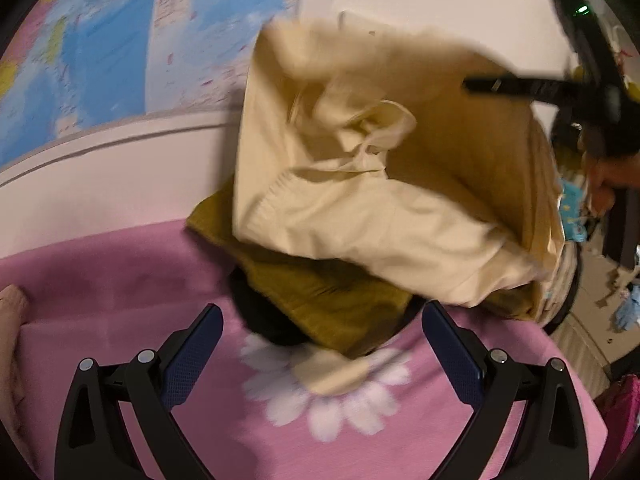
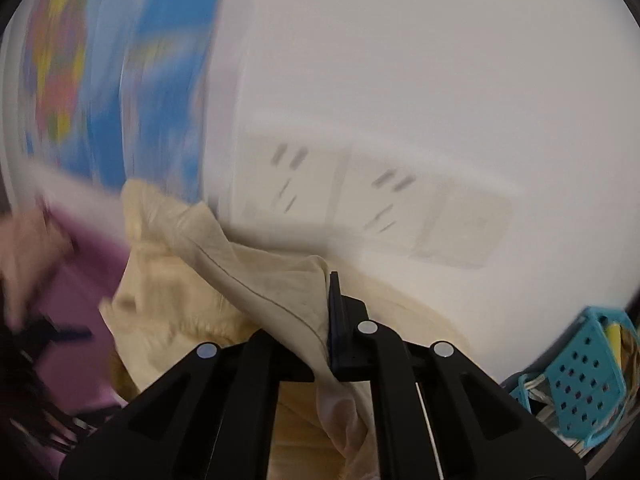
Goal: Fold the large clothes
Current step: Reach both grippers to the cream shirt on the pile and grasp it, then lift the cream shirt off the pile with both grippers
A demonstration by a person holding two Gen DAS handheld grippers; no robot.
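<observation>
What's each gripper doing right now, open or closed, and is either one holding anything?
Left gripper: open, holding nothing, above the pink bedspread.
Right gripper: closed on an edge of the cream garment.

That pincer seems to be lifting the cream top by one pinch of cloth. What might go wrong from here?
1. The right gripper is shut on just an edge of the cream garment, so the cloth may slip free.
2. The garment hangs bunched and may land creased.
3. It trails over the olive garment beneath, which might get dragged along. The left gripper is open, steadying nothing.
</observation>
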